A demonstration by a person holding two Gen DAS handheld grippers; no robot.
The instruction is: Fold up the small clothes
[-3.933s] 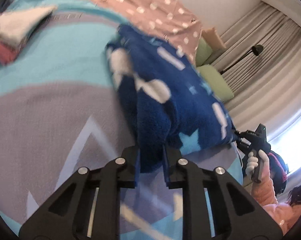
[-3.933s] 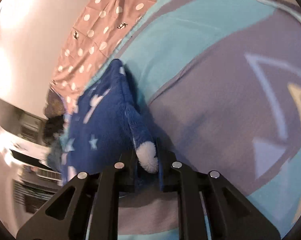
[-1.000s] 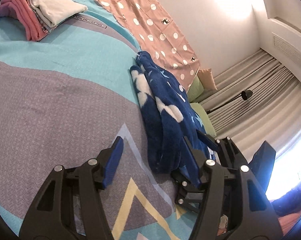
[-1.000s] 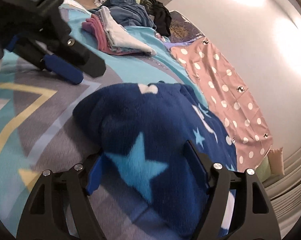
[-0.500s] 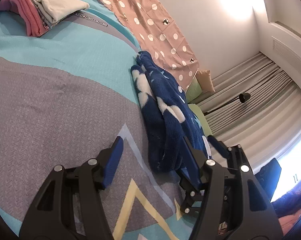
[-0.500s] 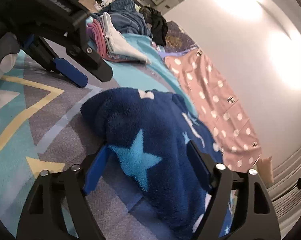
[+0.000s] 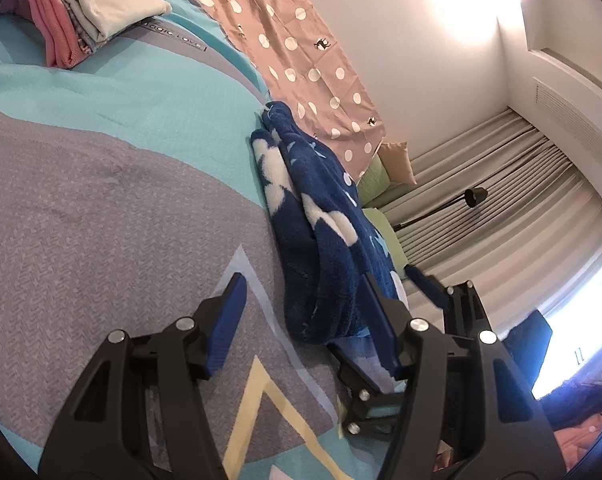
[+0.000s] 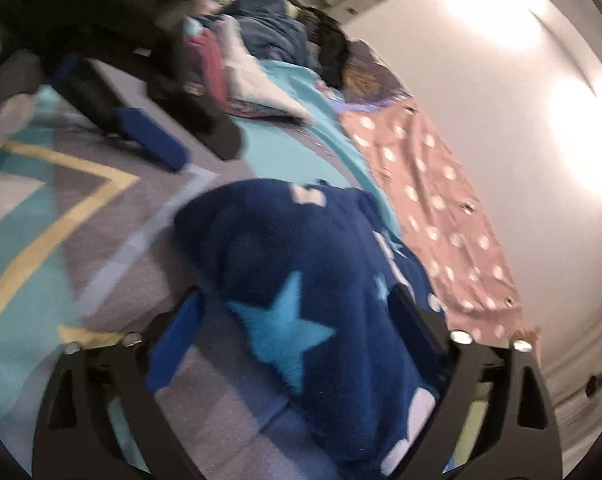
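Note:
A dark blue fleece garment [image 7: 317, 216] with white clouds and light blue stars lies folded in a long bundle on the grey and turquoise bedspread [image 7: 101, 208]. My left gripper [image 7: 305, 312] is open and empty, with the garment's near end by its right finger. My right gripper [image 8: 297, 320] is open, its fingers on either side of the garment [image 8: 301, 280], low over the bedspread [image 8: 113, 232]. The right gripper also shows in the left wrist view [image 7: 385, 332], and the left gripper in the right wrist view [image 8: 173, 136].
A stack of folded clothes [image 7: 81, 12], pink and cream, sits at the far left of the bed. A pink polka-dot cloth [image 7: 293, 48] lies along the wall. Green pillows [image 7: 375, 184], a floor lamp [image 7: 475, 196] and curtains stand beyond the garment. Dark clothes [image 8: 285, 36] are heaped at the bed's far end.
Both grippers, earlier shut on the garment, are now open with the garment lying folded on the bed. In the last second the right gripper has swung fast, blurring its view.

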